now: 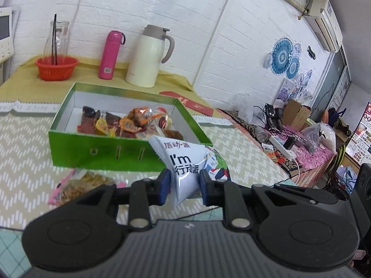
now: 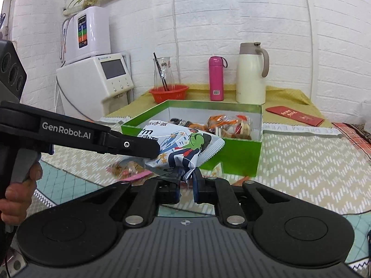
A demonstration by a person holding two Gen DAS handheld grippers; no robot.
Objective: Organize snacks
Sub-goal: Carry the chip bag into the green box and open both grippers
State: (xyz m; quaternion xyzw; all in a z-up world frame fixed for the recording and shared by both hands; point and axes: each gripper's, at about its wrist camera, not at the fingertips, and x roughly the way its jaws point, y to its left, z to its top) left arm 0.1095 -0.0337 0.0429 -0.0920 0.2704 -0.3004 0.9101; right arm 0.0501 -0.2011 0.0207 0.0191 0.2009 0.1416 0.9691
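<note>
A puffy white snack bag (image 1: 185, 162) printed with "I'm" and a green cartoon figure hangs above the desk (image 1: 243, 159), before the green box (image 1: 104, 155), pinched between left fingers (image 1: 163, 186) and right fingers (image 2: 174, 185).

A pale blue-white glossy snack bag (image 1: 185, 162) carries black lettering and a green cartoon figure. The open cardboard box (image 1: 104, 153) is bright green outside, white inside. The table mat (image 1: 23, 153) shows a beige-and-white zigzag; its edge looks teal, perhaps gridded.
</note>
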